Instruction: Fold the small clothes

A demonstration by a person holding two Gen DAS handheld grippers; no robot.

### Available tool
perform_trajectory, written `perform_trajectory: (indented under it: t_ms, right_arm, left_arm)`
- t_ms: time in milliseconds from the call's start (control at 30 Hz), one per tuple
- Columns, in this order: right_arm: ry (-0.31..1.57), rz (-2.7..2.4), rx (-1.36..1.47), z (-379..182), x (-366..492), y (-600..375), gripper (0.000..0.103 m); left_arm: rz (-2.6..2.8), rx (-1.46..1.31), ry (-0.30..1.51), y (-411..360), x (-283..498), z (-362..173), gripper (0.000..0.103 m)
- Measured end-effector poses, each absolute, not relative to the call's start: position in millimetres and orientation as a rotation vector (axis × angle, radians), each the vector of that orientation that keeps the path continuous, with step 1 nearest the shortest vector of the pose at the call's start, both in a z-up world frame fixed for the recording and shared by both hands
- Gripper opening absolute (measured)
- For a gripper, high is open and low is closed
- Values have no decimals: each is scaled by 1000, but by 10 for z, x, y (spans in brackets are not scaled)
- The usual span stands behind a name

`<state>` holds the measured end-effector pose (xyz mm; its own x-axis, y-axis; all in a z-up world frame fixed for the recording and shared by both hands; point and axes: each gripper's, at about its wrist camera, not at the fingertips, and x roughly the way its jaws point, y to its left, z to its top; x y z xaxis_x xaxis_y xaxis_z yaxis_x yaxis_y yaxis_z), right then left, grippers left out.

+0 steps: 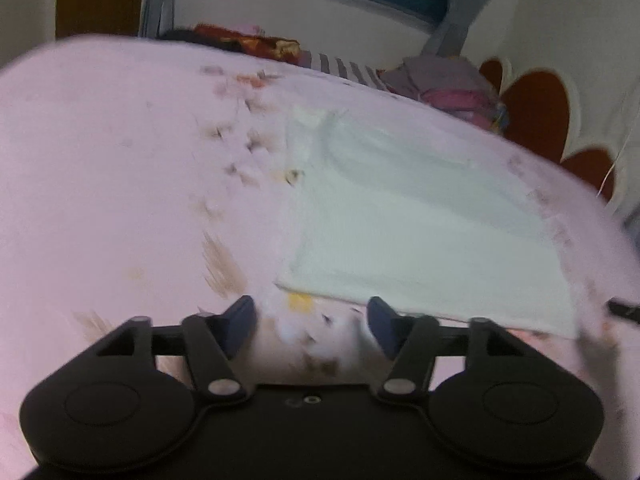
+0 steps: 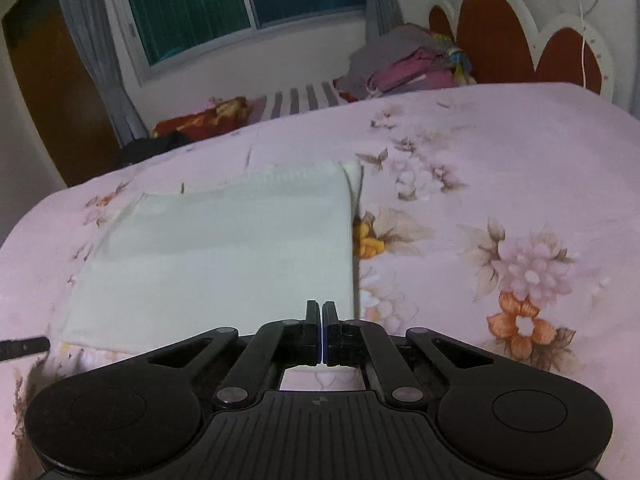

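Observation:
A white garment lies folded into a flat rectangle on the pink flowered bedsheet. My left gripper hovers open over the sheet just off the garment's near left corner, with nothing between its fingers. My right gripper is shut, its fingertips over the garment's near right corner. I cannot tell whether any cloth is pinched between them. Each gripper's dark tip shows at the edge of the other's view: the right gripper and the left gripper.
A pile of grey and pink clothes sits at the bed's far side by the red-and-white headboard. A red patterned cloth and a striped one lie along the far edge under the window.

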<state>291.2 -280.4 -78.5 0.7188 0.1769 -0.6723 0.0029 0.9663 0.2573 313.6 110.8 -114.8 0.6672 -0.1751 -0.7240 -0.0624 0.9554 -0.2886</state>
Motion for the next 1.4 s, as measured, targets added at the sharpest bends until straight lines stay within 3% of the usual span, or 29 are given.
perform_trajectory:
  t_ms: [400,467,1033,1133,1233,1400]
  right_arm:
    - [880,73,215,-1128,3125,-2713,0]
    - [920,42,232,-1302,3162,-2788,0]
    - [824,174,400,-966,3558,-2438,0]
    - [826,196,389,-972,3772,-2279,0]
    - [831,221,389,-1019,4012,-2138,0]
    - [848,271,380,-1064,4276,-1937,0]
  left_arm:
    - [-75,-803,803,1388,3338,-1618,47]
    - [-65,-816,804,1421,3395,-1642,44]
    - [-2,-947,671,1213,3685,-1766,42]
    - [20,-978,666,1262,3747,-1804,29]
    - [28,-994,671,1284,3828,-1878,10]
    - [-17,-996,652,1334,3812,-1842,9]
